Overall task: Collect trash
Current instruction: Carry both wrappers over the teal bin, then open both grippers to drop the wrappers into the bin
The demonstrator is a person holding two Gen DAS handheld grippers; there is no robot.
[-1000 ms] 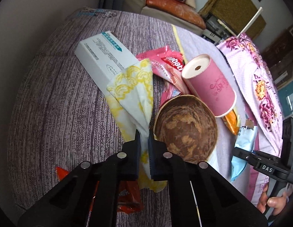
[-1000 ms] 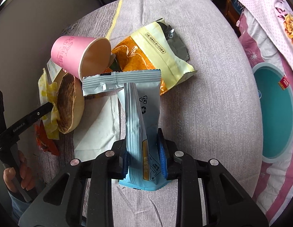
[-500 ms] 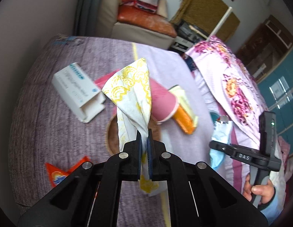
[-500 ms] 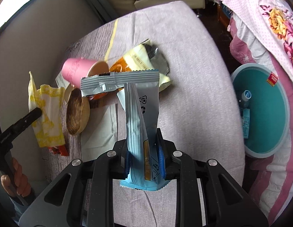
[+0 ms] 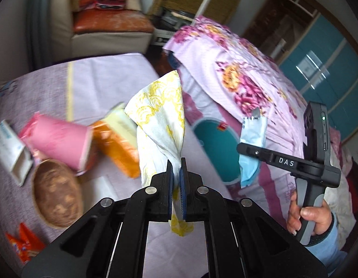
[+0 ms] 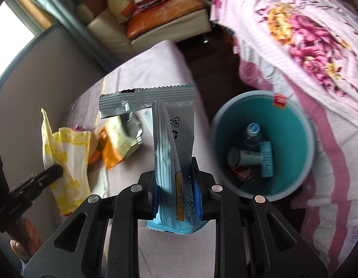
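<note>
While both tongs stay clamped, left tongs [image 5: 176, 173] on napkin [image 5: 160, 115], right tongs [image 6: 176, 190] on wrapper [image 6: 169, 139], a release short of the bin [image 6: 308, 139] risks floor litter.

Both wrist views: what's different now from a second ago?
Both grippers lifted their trash off the table and swung toward the teal bin. The left gripper still clamps the yellow napkin, the right gripper the blue wrapper. The pink cup stays on the table.

Both tongs, left [image 5: 176, 169] and right [image 6: 176, 180], angled downward, clamped shut.
</note>
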